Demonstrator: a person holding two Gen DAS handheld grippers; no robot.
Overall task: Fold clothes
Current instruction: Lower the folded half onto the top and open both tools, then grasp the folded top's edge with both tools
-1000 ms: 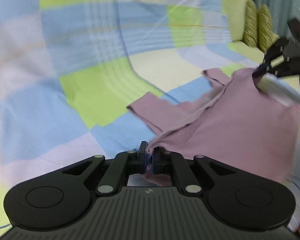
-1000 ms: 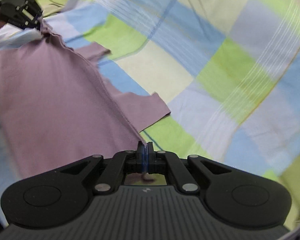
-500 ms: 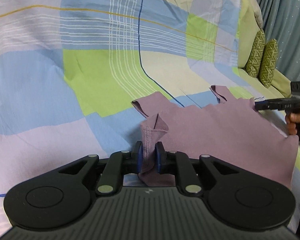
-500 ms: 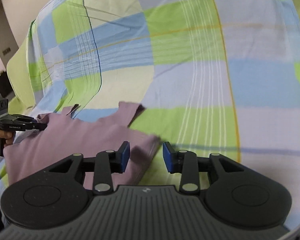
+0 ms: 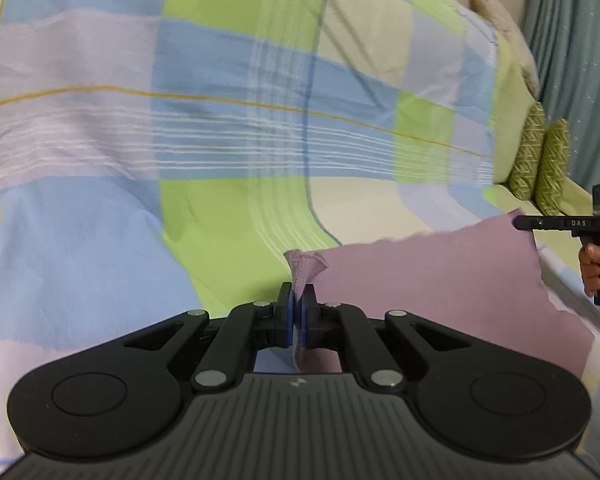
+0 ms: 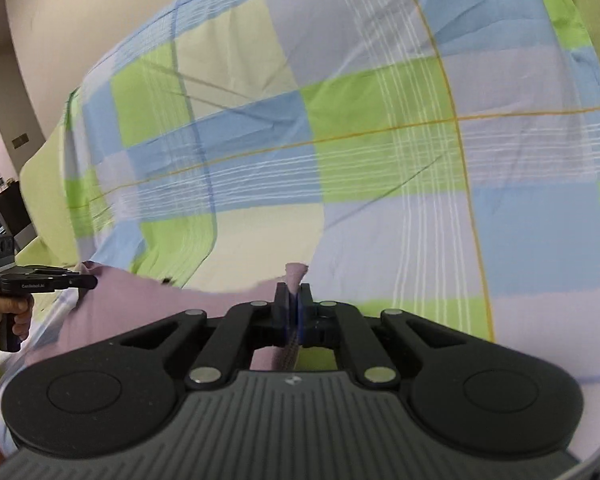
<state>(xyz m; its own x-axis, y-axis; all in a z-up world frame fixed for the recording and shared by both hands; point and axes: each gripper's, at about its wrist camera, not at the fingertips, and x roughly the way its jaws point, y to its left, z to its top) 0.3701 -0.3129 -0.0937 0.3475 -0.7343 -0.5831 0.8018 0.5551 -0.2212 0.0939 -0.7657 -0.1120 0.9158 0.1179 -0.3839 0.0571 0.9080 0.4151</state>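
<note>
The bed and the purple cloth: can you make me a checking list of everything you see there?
Surface: a bed under a checked bedspread in blue, green, lilac and cream, smooth enough.
Job's things: one mauve garment, spread on the bedspread, two corners pinched up.
Clutter: nothing seen.
Grippers: left gripper shut on a bunched corner of the garment; right gripper shut on another corner. Each is held by a hand on its handle.
Cables: nothing seen.
Surroundings: two green patterned cushions and a teal curtain at one end; a pale wall and dark furniture at the other.
</note>
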